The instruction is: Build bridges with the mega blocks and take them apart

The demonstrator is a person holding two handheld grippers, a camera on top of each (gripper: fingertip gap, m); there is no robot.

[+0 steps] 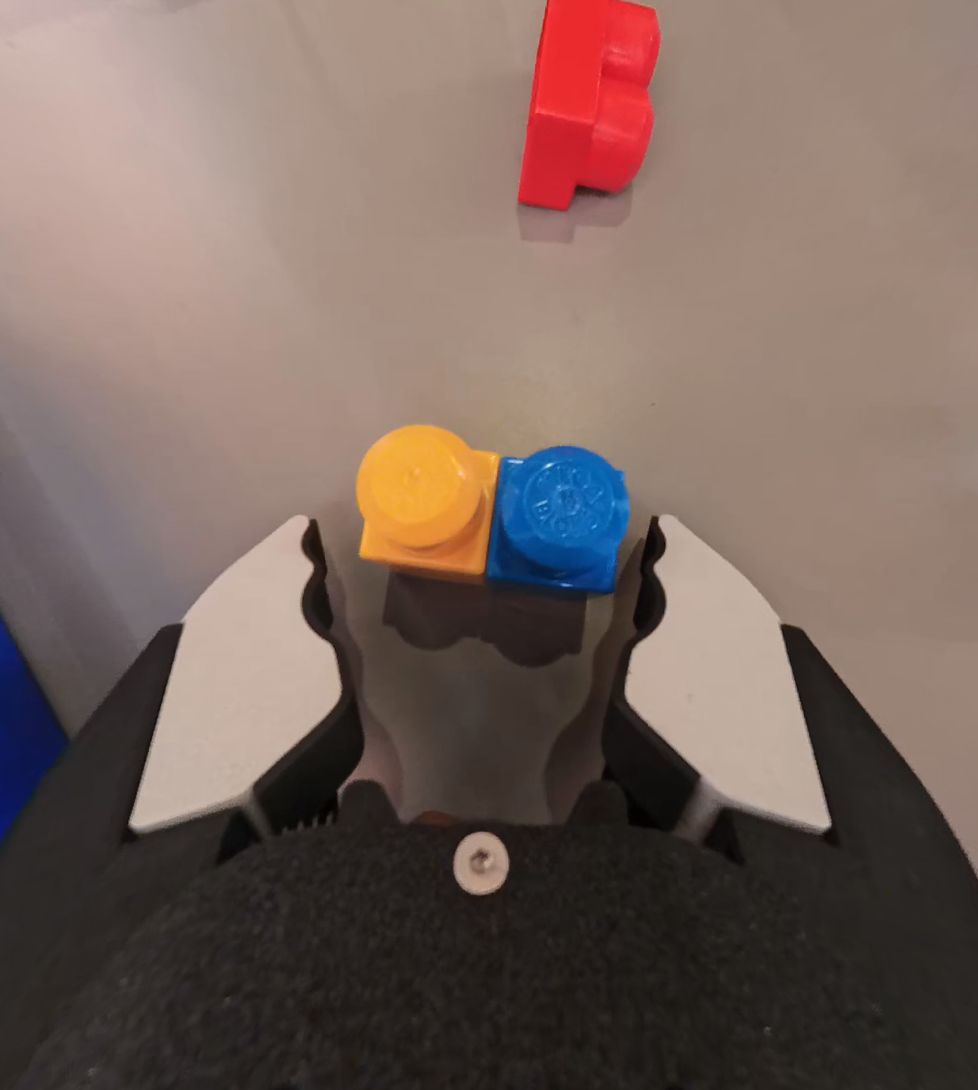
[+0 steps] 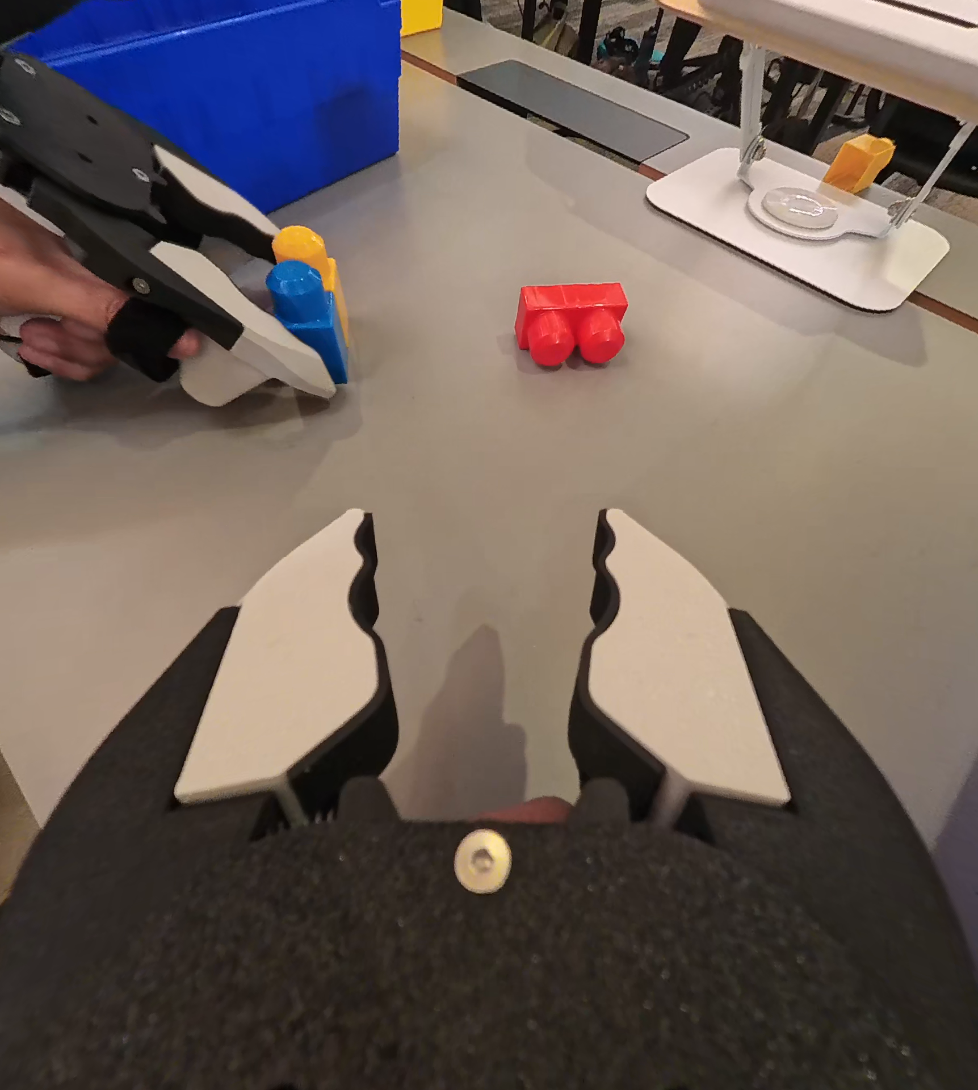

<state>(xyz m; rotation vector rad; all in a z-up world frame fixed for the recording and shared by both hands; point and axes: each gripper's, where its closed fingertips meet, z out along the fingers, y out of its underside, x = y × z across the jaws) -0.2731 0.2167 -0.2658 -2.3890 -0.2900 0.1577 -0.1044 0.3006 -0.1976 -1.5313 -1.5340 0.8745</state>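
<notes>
Standing upright and touching side by side on the grey table (image 2: 533, 472), the yellow block (image 1: 424, 501) and blue block (image 1: 560, 522) point their studs up; as a pair, their long axis runs 9 to 3 o'clock across the left gripper (image 1: 480, 531), whose released jaws straddle them and are nearest. The red block (image 2: 572, 321), with 2 studs, lies tipped at 1 o'clock, studs toward the right gripper (image 2: 483, 522), which hangs released and empty, well apart.
</notes>
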